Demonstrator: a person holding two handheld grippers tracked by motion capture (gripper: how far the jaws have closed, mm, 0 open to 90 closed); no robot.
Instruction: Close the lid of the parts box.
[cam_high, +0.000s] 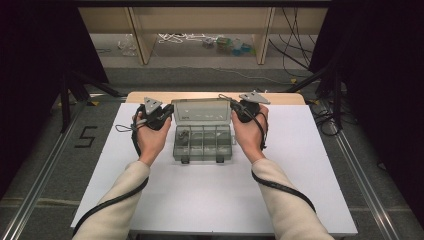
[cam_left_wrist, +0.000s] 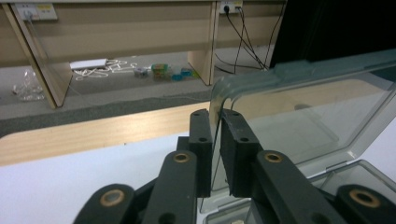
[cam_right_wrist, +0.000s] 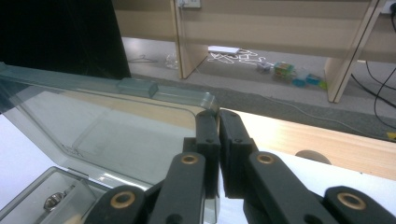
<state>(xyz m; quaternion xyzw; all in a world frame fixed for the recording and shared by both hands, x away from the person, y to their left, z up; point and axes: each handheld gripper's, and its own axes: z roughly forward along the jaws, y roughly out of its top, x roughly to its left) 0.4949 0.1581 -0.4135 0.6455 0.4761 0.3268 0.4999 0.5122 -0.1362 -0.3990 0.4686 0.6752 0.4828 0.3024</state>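
A person is standing a clear box's lid (cam_high: 202, 110) upright at the far side of a white worktop (cam_high: 200, 200), one tool on each top corner. The left tool (cam_high: 168, 113) is straddling the lid's left edge, its jaws slightly parted so that a sliver of daylight is showing beside the plastic in the left gripper view (cam_left_wrist: 215, 135); the pads appear to be barely touching the lid, if at all. The right tool (cam_high: 237, 111) is pinching the lid's right corner, jaws pressed nearly together on the thin plastic, as the right gripper view (cam_right_wrist: 215, 133) is showing. The box (cam_high: 202, 142) itself is sitting near the middle of the worktop between the two hands, its compartments open to view, with a small metal part (cam_high: 183, 135) lying in the left rear compartment. The lid seems to be fully raised, so the work now looks to be letting go cleanly: the left jaws should be spreading evenly and backing off along the lid's plane rather than dragging sideways, while the right tool is steadying the lid until it is resting on its hinge. Releasing both corners abruptly could be letting the lid swing down or jolting the light box and its contents.
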